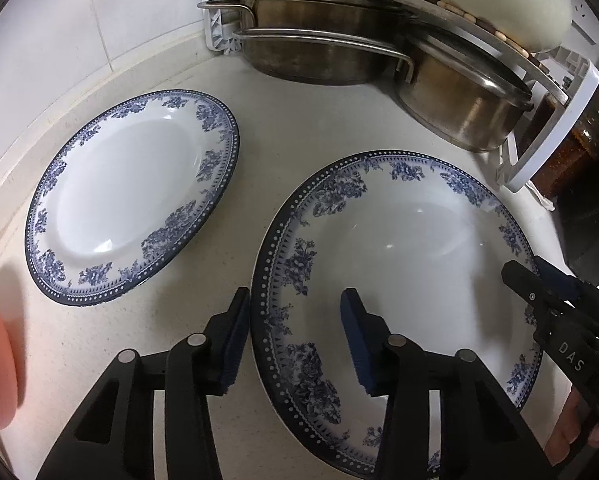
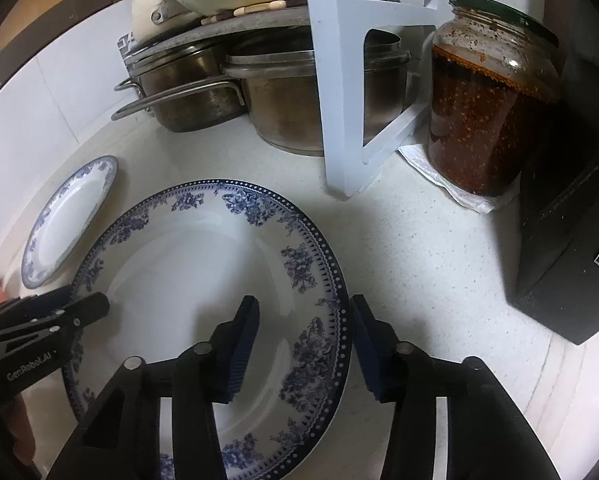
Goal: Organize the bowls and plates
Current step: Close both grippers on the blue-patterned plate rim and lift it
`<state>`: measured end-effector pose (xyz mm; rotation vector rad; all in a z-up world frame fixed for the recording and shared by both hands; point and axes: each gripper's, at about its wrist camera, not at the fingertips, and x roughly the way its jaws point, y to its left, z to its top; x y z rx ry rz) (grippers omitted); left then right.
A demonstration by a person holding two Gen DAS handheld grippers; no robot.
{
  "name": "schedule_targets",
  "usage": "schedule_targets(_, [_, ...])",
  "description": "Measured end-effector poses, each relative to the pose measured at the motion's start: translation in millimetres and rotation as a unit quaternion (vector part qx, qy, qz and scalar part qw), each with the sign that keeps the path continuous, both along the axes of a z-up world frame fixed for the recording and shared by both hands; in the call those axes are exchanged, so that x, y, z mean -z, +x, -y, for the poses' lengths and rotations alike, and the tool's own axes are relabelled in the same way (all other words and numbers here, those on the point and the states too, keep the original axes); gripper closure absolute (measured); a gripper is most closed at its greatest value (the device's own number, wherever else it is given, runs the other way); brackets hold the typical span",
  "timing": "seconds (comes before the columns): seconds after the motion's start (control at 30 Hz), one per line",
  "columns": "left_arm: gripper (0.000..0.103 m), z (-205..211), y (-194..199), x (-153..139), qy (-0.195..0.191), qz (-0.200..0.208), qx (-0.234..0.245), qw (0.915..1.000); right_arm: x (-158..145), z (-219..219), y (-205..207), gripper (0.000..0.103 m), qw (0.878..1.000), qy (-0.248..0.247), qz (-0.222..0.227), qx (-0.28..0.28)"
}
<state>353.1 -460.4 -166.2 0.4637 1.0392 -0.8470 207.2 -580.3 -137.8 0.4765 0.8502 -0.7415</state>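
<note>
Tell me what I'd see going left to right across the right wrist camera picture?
Small blue-flowered plate → big blue-flowered plate → white rack leg → jar of red chili sauce → black box.

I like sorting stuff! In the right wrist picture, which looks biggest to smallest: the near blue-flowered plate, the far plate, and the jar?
1. Near plate, largest.
2. Jar.
3. Far plate, smallest, though it only looks small because it is farther away; the two plates may match.
</note>
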Motion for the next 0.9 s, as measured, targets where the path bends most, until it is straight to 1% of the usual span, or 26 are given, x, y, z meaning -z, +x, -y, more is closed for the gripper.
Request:
schedule_targets(0.07, [0.059, 0, 0, 0, 0.000, 0.000, -0.003, 1.0000, 0, 0, 0, 0.064, 1.000, -0.005, -0.006, -0.002])
schedule_targets(0.17, [0.062, 1, 0, 0, 0.001, 0.007, -0.007, 1.0000, 0, 0, 1, 0.067, 1.000, -0.008, -0.010, -0.003])
schedule_targets(0.23, [0.065, 1, 0, 0, 0.001, 0.007, -0.011, 0.9999, 1, 1, 2, 0.067, 1.000, -0.007, -0.010, -0.002])
schedule_targets(0.3, [0.066, 0, 1, -1, 0.001, 0.007, -0.013, 0.9999, 1, 1, 2, 0.067, 1.000, -0.007, -0.010, -0.001])
schedule_targets(0.57, [0.066, -10, -3, -8, -0.003, 0.010, -0.022, 0.9997, -1, -3, -3, 0.068, 1.000, -0.005, -0.005, 0.000])
schedule_targets(0.73, [0.066, -23, -5, -20, -0.009, 0.008, -0.038, 0.9992, -11, -12, -7, 0.068, 1.000, -0.013, -0.002, -0.006])
schedule_targets(0.9, [0.066, -43, -7, -36, -0.019, 0.008, -0.063, 0.9978, -27, -24, -10, 0.068, 1.000, -0.019, 0.008, -0.017])
